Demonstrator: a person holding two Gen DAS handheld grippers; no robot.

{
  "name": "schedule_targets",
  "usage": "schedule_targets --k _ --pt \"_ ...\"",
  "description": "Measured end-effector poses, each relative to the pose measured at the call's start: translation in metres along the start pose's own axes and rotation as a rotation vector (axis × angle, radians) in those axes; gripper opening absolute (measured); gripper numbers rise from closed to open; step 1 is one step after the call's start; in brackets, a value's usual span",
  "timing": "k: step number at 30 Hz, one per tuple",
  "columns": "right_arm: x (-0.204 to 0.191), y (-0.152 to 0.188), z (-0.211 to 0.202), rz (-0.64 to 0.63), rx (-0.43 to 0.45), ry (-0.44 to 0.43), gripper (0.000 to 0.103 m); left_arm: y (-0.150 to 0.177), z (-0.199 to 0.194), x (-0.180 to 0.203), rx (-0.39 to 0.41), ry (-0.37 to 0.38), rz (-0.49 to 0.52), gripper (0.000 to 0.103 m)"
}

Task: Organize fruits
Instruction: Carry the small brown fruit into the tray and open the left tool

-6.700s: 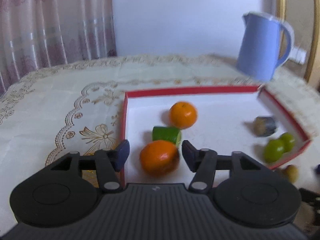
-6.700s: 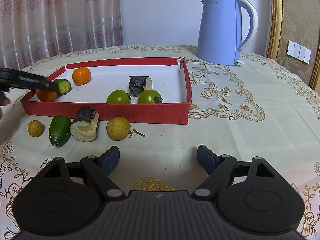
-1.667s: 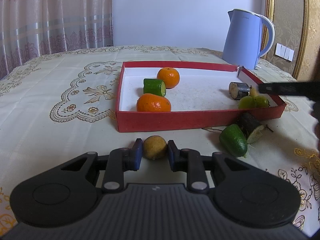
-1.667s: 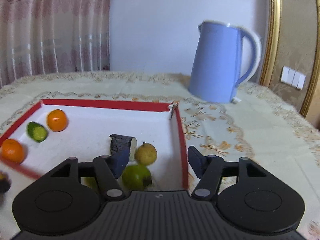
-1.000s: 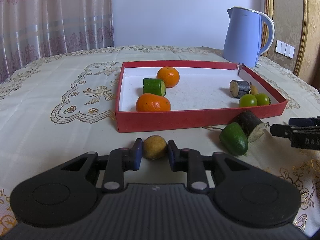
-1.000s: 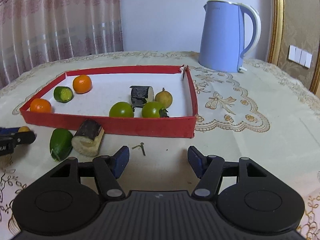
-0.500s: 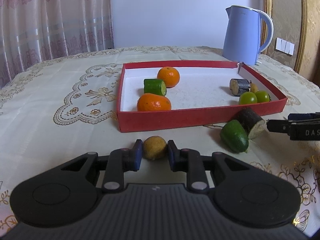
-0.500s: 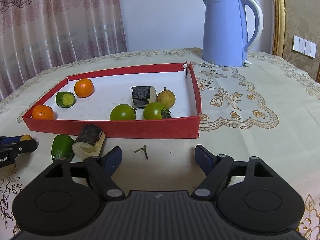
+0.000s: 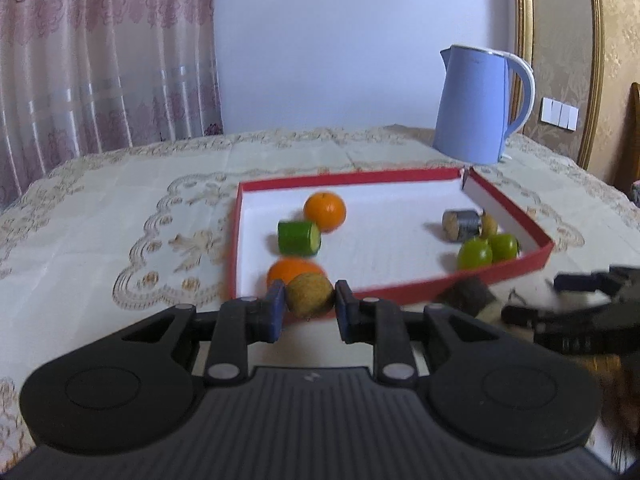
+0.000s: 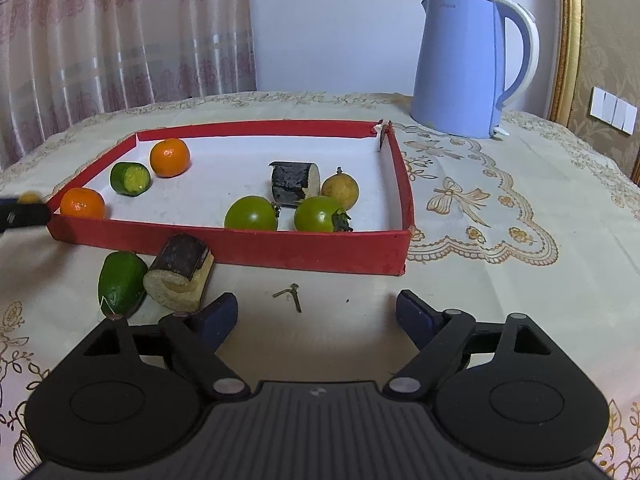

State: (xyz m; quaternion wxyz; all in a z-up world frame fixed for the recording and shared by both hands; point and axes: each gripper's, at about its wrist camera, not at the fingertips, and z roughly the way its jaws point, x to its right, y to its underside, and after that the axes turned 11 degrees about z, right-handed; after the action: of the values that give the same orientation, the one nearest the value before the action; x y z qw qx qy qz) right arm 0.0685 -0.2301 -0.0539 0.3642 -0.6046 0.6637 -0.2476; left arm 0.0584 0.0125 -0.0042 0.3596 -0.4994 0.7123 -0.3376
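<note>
Fingers (image 9: 276,309) pinch yellow fruit (image 9: 310,294) before red tray (image 9: 400,290).

1. The left gripper (image 9: 310,300) points forward and somewhat downward, its blue pads (image 9: 275,311) pressed against both sides of a small round fruit (image 9: 310,295).
2. The right gripper (image 10: 316,316) tilts downward, its jaws just opened wider, with nothing between them.

Left wrist view: right gripper (image 9: 576,312) at the right edge is motion-smeared and cut off. Dark log piece (image 9: 468,294) beside it is blurred, probably half behind the red tray (image 9: 536,260) wall. Near orange (image 9: 294,270) is mostly hidden by the held brown fruit (image 9: 310,294).
</note>
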Motion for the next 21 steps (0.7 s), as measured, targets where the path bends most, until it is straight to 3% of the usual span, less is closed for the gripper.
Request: schedule_targets --k 16,21 --pt "0.000 0.000 0.001 -0.001 -0.001 -0.002 0.088 -0.042 0.061 0.013 -0.025 0.002 0.045 0.023" --pt "0.000 0.000 0.001 -0.001 -0.001 -0.002 0.089 -0.040 0.084 0.014 -0.076 0.005 0.034 0.023"
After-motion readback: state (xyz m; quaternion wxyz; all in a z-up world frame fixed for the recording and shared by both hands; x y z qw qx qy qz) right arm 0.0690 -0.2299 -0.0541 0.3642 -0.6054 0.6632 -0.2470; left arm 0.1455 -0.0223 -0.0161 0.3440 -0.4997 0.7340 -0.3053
